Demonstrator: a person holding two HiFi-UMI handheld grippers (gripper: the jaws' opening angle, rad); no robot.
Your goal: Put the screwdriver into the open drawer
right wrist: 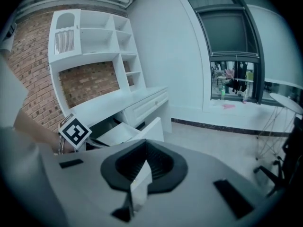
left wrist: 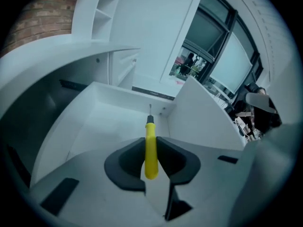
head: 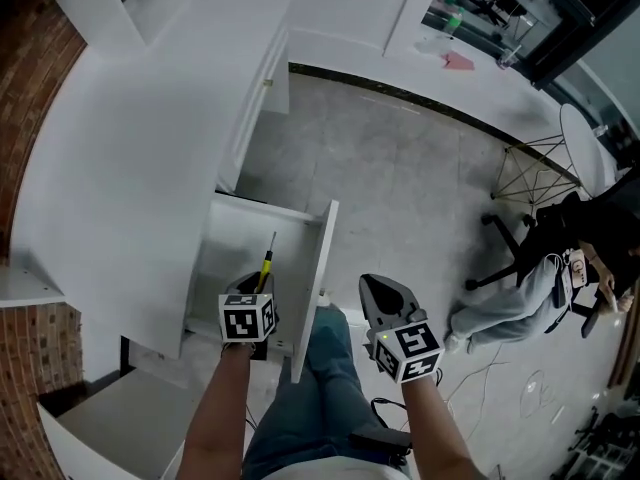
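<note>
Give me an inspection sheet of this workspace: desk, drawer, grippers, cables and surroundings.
Surface: white desk, nothing seen on top.
Job's things: drawer open; yellow-handled screwdriver held over it, not yet released.
Clutter: nothing seen.
Grippers: left gripper shut on the screwdriver's handle; right gripper shut, empty, beside the drawer front.
Cables: loose cables on the floor, right side.
Surroundings: brick wall, office chair, grey floor.
</note>
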